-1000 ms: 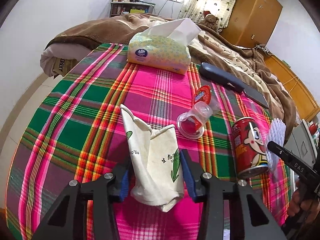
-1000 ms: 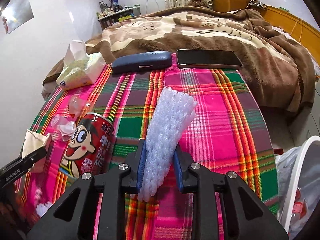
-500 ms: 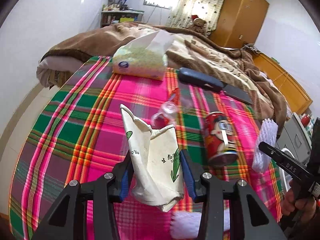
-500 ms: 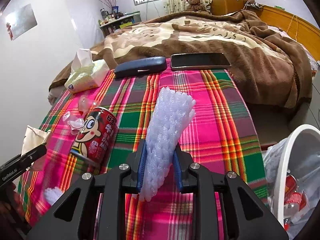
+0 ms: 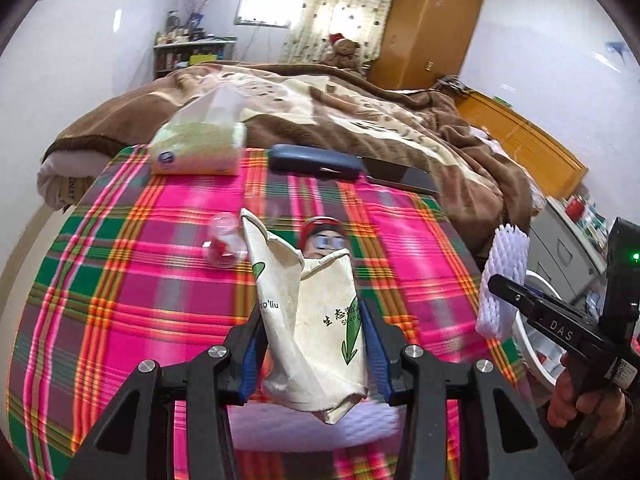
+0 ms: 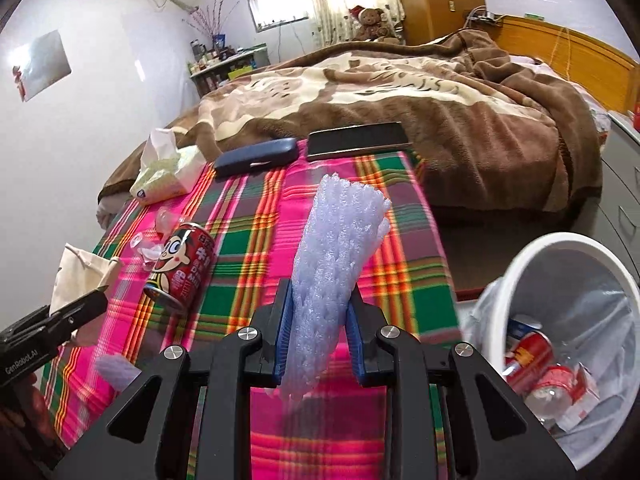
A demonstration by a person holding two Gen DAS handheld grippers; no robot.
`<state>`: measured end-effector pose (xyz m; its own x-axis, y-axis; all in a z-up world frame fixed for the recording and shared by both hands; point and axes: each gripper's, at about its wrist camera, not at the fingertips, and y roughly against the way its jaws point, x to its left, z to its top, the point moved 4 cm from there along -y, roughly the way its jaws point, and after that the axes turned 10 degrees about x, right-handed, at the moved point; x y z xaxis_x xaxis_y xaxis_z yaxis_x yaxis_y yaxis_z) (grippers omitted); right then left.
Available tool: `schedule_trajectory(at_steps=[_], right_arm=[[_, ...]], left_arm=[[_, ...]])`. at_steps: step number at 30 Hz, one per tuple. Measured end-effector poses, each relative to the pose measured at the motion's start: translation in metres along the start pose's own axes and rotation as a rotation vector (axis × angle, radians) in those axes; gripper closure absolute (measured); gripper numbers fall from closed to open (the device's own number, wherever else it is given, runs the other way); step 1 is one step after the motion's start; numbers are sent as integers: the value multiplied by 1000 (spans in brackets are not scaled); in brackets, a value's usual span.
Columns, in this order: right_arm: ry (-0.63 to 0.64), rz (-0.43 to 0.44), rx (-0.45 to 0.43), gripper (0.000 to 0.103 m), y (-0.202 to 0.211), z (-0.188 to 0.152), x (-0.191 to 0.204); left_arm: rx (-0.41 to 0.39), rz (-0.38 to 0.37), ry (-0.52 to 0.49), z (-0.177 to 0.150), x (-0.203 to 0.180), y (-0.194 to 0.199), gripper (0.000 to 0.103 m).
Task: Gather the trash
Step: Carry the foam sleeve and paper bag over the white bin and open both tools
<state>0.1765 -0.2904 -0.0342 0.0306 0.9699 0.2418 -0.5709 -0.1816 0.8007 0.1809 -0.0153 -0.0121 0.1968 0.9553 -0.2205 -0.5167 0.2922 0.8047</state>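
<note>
My left gripper [image 5: 312, 344] is shut on a crumpled cream paper bag [image 5: 308, 320] with green print, held above the plaid cloth [image 5: 120, 280]. My right gripper [image 6: 318, 332] is shut on a white foam fruit net [image 6: 336, 264], also seen in the left wrist view [image 5: 502, 276]. A red drink can [image 6: 182, 266] lies on the cloth, partly hidden behind the bag in the left wrist view [image 5: 322, 236]. Clear plastic cups [image 5: 224, 240] lie beside it. A white bin [image 6: 568, 344] lined with a bag holds cans and bottles, low right of my right gripper.
A tissue pack [image 5: 200, 148], a dark blue case [image 5: 312, 162] and a phone [image 6: 358, 140] lie at the cloth's far edge against a bed with a brown blanket [image 6: 440, 92]. Another piece of foam net [image 6: 116, 370] lies near the cloth's front edge. Grey drawers [image 6: 624, 184] stand at right.
Both grippers have risen and pulled back with their loads. The right gripper has swung rightward, so the white bin now shows much more fully.
</note>
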Motion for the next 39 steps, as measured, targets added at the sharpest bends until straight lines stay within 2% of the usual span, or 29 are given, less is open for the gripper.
schedule_trajectory(at_steps=[20, 32, 39], right_arm=[[-114, -130, -71, 78, 55, -25, -93], [-190, -221, -32, 78, 65, -42, -153], [-222, -263, 35, 77, 57, -56, -179]], left_arm=[[13, -107, -252, -11, -152, -14, 58], [76, -185, -394, -23, -249, -45, 58], [131, -225, -446, -34, -289, -70, 58]])
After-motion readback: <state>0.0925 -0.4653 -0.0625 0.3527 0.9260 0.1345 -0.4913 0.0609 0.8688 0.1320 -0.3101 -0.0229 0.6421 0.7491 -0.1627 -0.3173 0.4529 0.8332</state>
